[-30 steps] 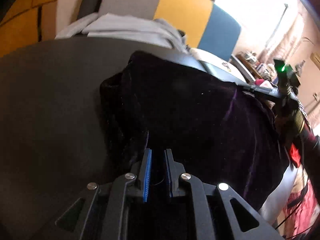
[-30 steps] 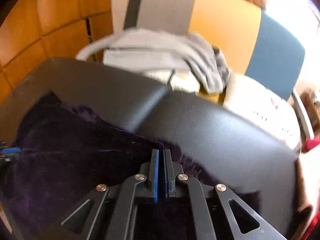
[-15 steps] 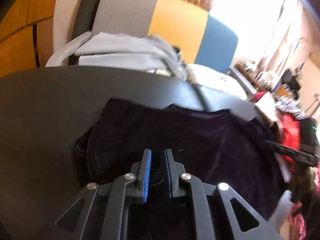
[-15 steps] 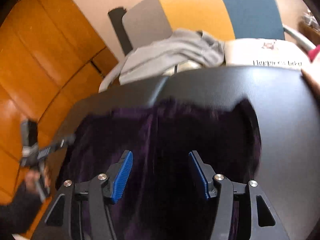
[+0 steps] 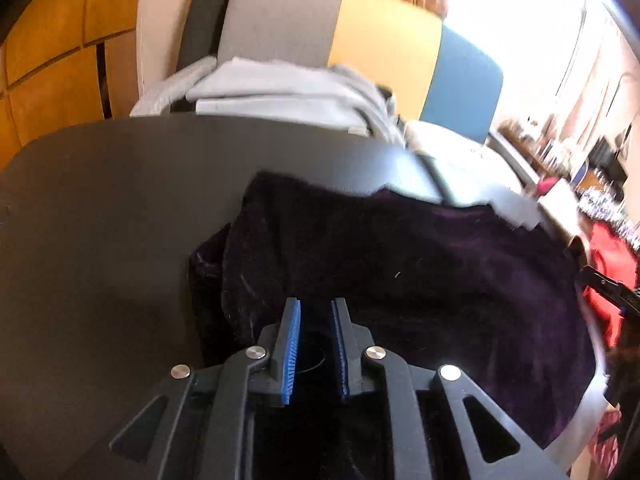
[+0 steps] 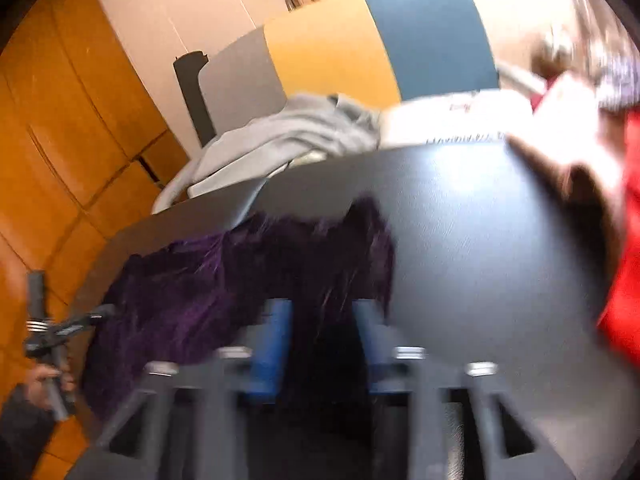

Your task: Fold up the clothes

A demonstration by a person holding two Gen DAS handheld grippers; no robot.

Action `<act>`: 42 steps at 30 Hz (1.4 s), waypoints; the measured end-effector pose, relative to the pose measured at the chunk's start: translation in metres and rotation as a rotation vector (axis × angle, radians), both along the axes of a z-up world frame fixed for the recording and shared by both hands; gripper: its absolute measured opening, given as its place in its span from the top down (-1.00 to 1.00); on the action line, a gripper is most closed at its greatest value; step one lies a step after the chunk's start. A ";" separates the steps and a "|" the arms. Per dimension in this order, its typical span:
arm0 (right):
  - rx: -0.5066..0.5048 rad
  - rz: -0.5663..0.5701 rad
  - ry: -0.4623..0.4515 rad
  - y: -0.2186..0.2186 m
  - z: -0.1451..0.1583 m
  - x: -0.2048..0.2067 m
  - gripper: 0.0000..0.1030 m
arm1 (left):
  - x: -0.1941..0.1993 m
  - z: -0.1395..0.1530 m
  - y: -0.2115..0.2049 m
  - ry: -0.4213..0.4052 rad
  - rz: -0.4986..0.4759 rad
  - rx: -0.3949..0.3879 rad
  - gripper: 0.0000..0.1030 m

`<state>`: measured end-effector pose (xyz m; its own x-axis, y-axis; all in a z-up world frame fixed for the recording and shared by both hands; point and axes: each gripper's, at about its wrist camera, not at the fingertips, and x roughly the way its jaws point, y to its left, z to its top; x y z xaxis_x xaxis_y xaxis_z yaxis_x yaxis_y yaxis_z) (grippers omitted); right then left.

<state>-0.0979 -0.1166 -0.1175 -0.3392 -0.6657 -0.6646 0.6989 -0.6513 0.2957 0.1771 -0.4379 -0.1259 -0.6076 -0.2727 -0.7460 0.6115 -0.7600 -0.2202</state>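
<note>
1. Dark purple velvet garment (image 5: 420,264) lies bunched on the black padded surface (image 5: 100,220), w/ one edge lapping toward the far rim.
2. Your left gripper (image 5: 316,308) sits low over the garment's near edge; its jaws are opening, narrow gap, no cloth pinched betw. the blue pads (image 5: 291,344).
3. Your right gripper (image 6: 322,308) is over the garment's right end, jaws opening and spread wide, nothing gripped; view blurred.
4. Behind the surface: folded grey clothes (image 5: 280,92) on a grey/yellow/blue chair (image 5: 384,40).
</note>
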 end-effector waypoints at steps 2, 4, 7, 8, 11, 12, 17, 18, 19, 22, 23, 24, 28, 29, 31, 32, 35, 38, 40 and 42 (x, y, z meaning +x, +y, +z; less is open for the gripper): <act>0.040 -0.020 0.012 -0.007 0.001 -0.014 -0.53 | 0.002 0.003 0.002 0.010 -0.010 -0.008 0.68; 0.078 -0.024 -0.048 -0.018 -0.008 -0.030 -0.43 | 0.000 -0.003 0.005 -0.025 -0.020 -0.017 0.67; 0.178 0.000 -0.091 -0.034 -0.026 -0.043 0.89 | 0.000 -0.017 0.004 -0.093 -0.020 -0.029 0.67; 0.180 -0.005 -0.062 -0.031 -0.022 -0.041 0.89 | 0.003 -0.021 0.004 -0.091 -0.026 -0.028 0.67; 0.162 -0.092 -0.038 -0.010 -0.017 -0.051 0.89 | 0.008 -0.024 0.003 -0.081 -0.022 -0.018 0.66; 0.198 -0.108 -0.049 -0.009 -0.026 -0.056 0.87 | 0.009 -0.024 0.002 -0.069 -0.007 0.003 0.66; 0.163 -0.117 -0.070 0.001 -0.036 -0.062 0.48 | 0.015 -0.023 0.002 -0.040 0.027 0.042 0.66; 0.140 -0.126 -0.057 0.006 -0.030 -0.059 0.31 | 0.018 -0.023 0.000 -0.027 0.034 0.059 0.66; 0.118 -0.134 -0.041 0.010 -0.023 -0.056 0.27 | 0.022 -0.022 -0.002 -0.010 0.047 0.082 0.66; 0.073 -0.063 0.034 0.008 0.003 -0.029 0.06 | 0.036 -0.021 -0.007 0.038 0.084 0.143 0.66; 0.049 -0.015 0.035 0.006 0.009 -0.018 -0.12 | 0.039 -0.021 -0.006 0.040 0.094 0.147 0.66; 0.036 0.041 0.025 0.000 0.010 -0.008 -0.25 | 0.043 -0.021 -0.005 0.043 0.103 0.152 0.66; 0.080 0.231 -0.040 -0.024 -0.005 0.041 -0.27 | 0.063 -0.017 0.003 0.066 0.137 0.157 0.66; 0.139 0.235 -0.052 -0.028 -0.017 0.047 -0.28 | 0.070 -0.015 0.004 0.074 0.141 0.145 0.64; 0.172 0.232 -0.022 -0.021 -0.033 0.065 -0.30 | 0.089 -0.010 0.004 0.082 0.172 0.117 0.64; 0.168 0.249 0.005 -0.016 -0.033 0.073 -0.33 | 0.100 -0.007 0.004 0.085 0.193 0.102 0.59; 0.141 0.239 0.003 -0.003 -0.036 0.081 -0.33 | 0.126 -0.006 -0.001 0.100 0.185 0.108 0.49; 0.071 0.217 -0.052 0.005 -0.037 0.074 -0.33 | 0.137 -0.006 -0.007 0.112 0.147 0.132 0.35; 0.067 0.213 -0.055 0.004 -0.036 0.075 -0.34 | 0.134 -0.006 -0.012 0.118 0.104 0.156 0.28; 0.078 0.219 -0.041 0.008 -0.035 0.081 -0.45 | 0.119 -0.007 -0.014 0.107 0.056 0.163 0.24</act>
<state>-0.0173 -0.1087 -0.1529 -0.1639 -0.6663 -0.7274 0.8143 -0.5076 0.2815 0.2961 -0.4519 -0.1331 -0.6731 -0.1895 -0.7149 0.6185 -0.6742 -0.4036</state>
